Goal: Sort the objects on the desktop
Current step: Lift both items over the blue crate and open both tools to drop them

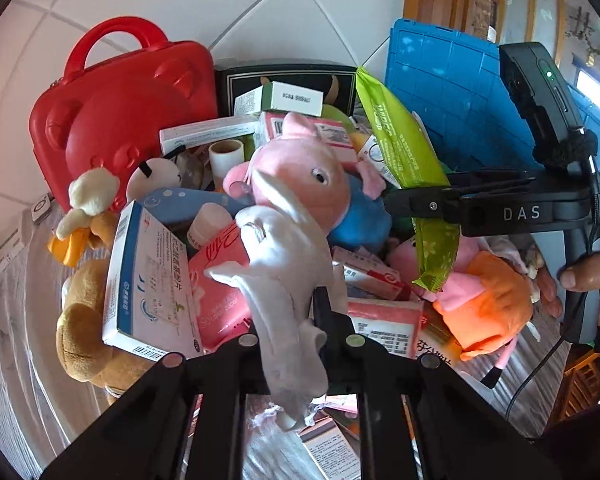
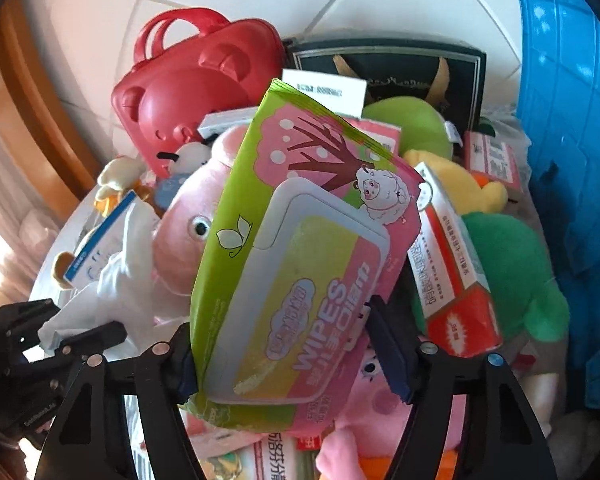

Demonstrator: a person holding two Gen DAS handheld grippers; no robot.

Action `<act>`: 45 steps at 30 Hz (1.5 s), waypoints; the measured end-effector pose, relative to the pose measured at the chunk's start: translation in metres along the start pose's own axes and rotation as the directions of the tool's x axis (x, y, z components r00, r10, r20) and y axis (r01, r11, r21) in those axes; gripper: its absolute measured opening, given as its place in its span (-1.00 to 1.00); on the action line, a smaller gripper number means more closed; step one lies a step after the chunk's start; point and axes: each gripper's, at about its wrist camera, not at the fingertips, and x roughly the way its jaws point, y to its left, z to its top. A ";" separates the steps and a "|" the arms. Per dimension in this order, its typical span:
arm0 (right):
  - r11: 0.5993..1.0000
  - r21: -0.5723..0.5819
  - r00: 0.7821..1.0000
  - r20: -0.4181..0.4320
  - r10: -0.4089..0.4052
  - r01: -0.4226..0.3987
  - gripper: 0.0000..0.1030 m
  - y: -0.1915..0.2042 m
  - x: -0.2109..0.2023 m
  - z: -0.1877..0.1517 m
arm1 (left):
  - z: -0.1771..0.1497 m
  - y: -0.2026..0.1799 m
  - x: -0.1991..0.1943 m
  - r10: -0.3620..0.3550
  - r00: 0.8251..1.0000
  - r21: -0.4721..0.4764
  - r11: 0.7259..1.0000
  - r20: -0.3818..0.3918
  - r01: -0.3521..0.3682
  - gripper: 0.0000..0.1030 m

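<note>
A pile of plush toys, medicine boxes and packets covers the desktop. In the left wrist view my left gripper point(image 1: 296, 312) is shut on a white plush toy point(image 1: 276, 256), which sticks up over the pile. My right gripper point(image 2: 284, 344) grips a green and pink wipes pack point(image 2: 300, 260) by its two long edges, holding it tilted above the pile. From the left wrist view the same wipes pack point(image 1: 404, 160) hangs edge-on from the right gripper point(image 1: 416, 204). The left gripper point(image 2: 60, 336) with the white plush toy point(image 2: 116, 280) shows at the lower left of the right wrist view.
A red bear-shaped case point(image 1: 120, 120), a dark box point(image 1: 284, 76) and a blue crate point(image 1: 452, 100) stand at the back by a tiled wall. A pink pig plush point(image 1: 300, 176), a blue-white medicine box point(image 1: 148, 272), a brown bear point(image 1: 80, 320) and a green plush point(image 2: 512, 272) crowd the pile. A hand point(image 1: 588, 272) holds the right gripper's handle.
</note>
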 end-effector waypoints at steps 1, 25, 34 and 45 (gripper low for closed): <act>1.000 -0.016 1.000 0.017 0.003 -0.003 0.38 0.005 -0.010 0.001 | 0.003 -0.003 -0.006 0.000 1.000 0.007 1.000 0.013 0.000 -0.78; 0.911 0.231 0.755 0.509 -0.413 0.342 0.39 -0.015 -0.358 -0.045 | 0.164 -0.228 -0.136 -0.459 0.841 0.504 0.819 0.287 0.275 -0.78; 0.817 0.419 0.702 0.436 -0.564 0.396 0.52 -0.148 -0.427 -0.057 | 0.237 -0.354 -0.104 -0.509 0.830 0.508 0.790 0.229 0.344 -0.77; 0.785 0.494 0.704 0.400 -0.587 0.375 0.99 -0.241 -0.445 -0.059 | 0.259 -0.401 -0.103 -0.343 0.862 0.481 0.866 0.374 0.136 0.90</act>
